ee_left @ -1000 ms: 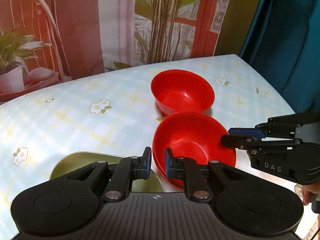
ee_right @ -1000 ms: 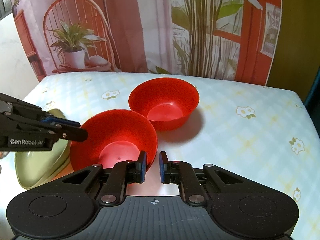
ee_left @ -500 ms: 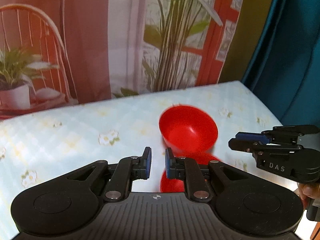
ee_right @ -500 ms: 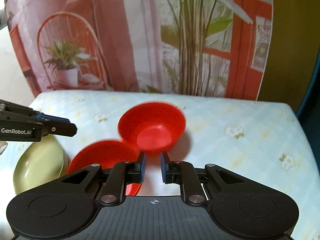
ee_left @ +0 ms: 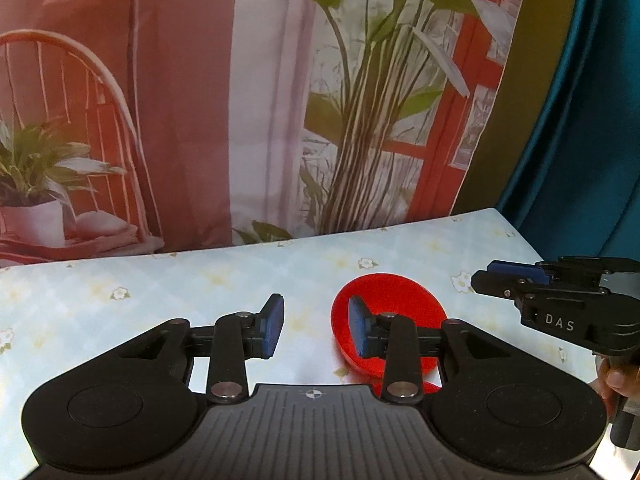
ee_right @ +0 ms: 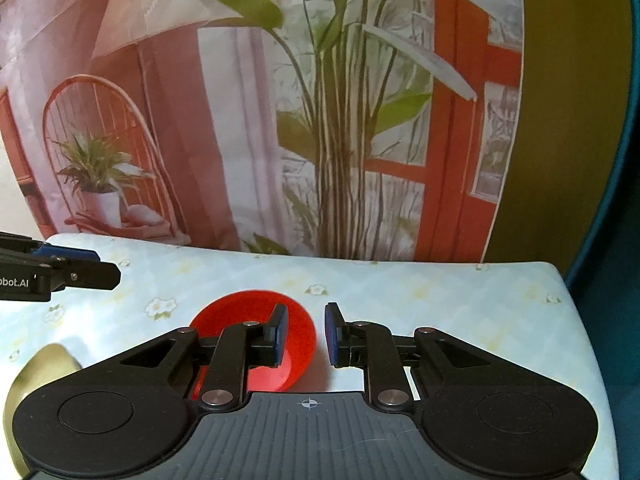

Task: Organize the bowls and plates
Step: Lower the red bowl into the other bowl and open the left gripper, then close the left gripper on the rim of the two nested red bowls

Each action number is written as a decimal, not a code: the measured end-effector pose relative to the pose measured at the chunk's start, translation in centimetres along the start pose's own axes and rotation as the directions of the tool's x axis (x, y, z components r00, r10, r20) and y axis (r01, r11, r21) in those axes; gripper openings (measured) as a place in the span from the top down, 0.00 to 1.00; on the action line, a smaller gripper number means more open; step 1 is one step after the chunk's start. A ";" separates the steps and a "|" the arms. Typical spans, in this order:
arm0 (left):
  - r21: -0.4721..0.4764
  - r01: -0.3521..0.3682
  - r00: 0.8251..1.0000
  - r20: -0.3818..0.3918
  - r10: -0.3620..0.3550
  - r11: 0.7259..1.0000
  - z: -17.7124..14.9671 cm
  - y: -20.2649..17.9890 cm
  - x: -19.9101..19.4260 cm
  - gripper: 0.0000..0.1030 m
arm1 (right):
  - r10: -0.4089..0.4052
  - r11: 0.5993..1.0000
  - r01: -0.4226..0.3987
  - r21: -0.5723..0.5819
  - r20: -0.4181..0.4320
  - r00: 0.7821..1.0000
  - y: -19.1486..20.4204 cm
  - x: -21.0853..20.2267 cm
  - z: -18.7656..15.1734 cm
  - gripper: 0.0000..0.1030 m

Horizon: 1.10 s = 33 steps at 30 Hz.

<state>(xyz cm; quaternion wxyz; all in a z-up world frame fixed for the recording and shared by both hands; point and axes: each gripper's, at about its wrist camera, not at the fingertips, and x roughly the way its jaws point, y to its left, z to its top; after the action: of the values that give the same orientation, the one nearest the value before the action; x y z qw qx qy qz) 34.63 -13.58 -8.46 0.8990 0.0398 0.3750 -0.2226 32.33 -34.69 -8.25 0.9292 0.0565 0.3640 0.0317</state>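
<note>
A red bowl [ee_left: 394,300] sits on the flowered tablecloth, partly behind my left gripper's right finger; it also shows in the right wrist view [ee_right: 240,308]. A sliver of a second red bowl [ee_left: 430,387] peeks out nearer, mostly hidden by the gripper body. A green plate [ee_right: 44,364] lies at the left edge of the right wrist view. My left gripper [ee_left: 316,330] is open and empty above the table. My right gripper [ee_right: 306,334] is open and empty, right of the red bowl; it shows from the side in the left wrist view [ee_left: 512,276].
The table [ee_left: 180,288] carries a pale blue checked cloth with small flowers. A printed backdrop [ee_right: 280,120] of a chair and plants hangs behind it. A teal curtain [ee_left: 592,120] hangs at the right. The table's right edge [ee_right: 576,320] is close.
Both grippers have opened from shut. Both have lifted and tilted up, so the bowls and green plate have dropped low in view.
</note>
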 end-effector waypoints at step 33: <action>-0.057 0.068 0.988 -0.134 -0.075 0.996 -1.6 0.0 7.6 0.64 | 0.051 0.993 -0.041 0.109 -0.095 0.994 -1.4 4.7 -3.5 0.76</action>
<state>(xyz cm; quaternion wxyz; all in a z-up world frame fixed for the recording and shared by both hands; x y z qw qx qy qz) 38.23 -16.04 -14.86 0.8634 0.0180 0.4423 -0.2418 33.42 -35.32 -14.10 0.9049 0.1128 0.4088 0.0364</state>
